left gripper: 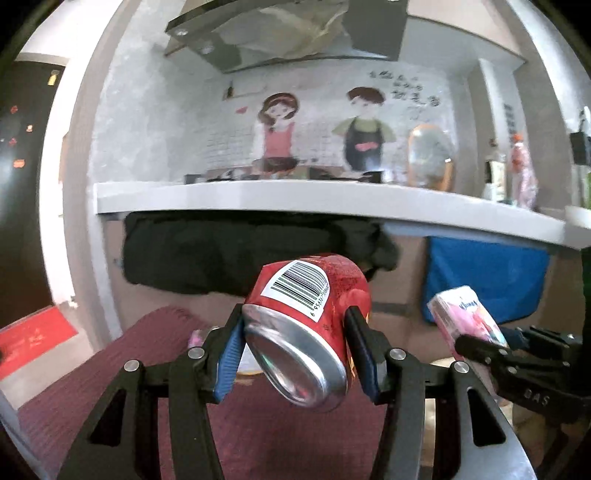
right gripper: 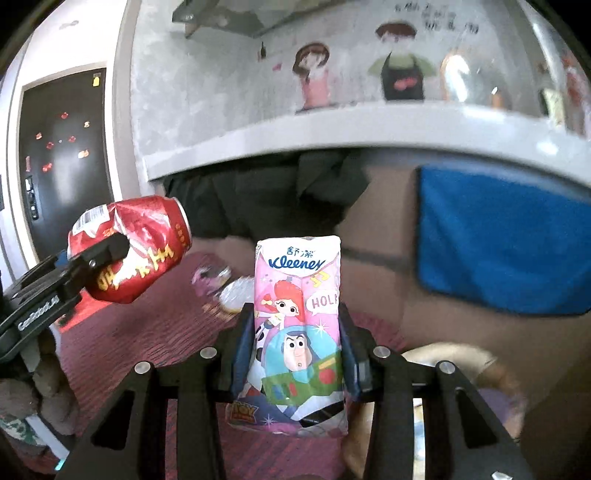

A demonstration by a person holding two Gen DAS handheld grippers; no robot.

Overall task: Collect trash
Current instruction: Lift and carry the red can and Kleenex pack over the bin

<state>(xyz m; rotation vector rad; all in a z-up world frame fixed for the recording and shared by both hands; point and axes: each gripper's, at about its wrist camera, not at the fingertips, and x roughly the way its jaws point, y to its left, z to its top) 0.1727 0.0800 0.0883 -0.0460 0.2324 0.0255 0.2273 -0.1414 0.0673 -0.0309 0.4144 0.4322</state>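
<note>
- At the far left stands a dark door (right gripper: pixel 64 147) with small red stickers on it, and a red mat (left gripper: pixel 35 338) lies on the floor in front of it.
- The left gripper (left gripper: pixel 295 332) holds a dented red drink can (left gripper: pixel 314 295). Its blue pads (left gripper: pixel 231 354) press on both sides of the can, so the jaws are closed on it, fairly wide apart because the can is wide.
- The can is up in the air and tilted. Its silver end faces the camera on the left hand, and a white barcode label is on its upper side.
- Under the can a dark red carpet (left gripper: pixel 147 369) covers the floor, and some small wrappers (right gripper: pixel 225 288) lie on it; I cannot tell what they are.
- Behind the can a black cloth (left gripper: pixel 221 251) hangs under the edge of a white counter (left gripper: pixel 295 199).
- On the wall above the counter there is a cartoon sticker (left gripper: pixel 321 129) of a girl and a boy, and a range hood (left gripper: pixel 280 33) is over it.
- The right gripper (right gripper: pixel 297 350) holds a pink Kleenex tissue pack (right gripper: pixel 297 325) with cartoon figures on it. The pack stands upright between the two fingers, which grip its lower half from both sides, and it is also lifted off the floor.
- The two grippers are near each other, the can to the left of the tissue pack, not touching.
- More to the right a blue cloth (right gripper: pixel 509 236) hangs below the counter.
</note>
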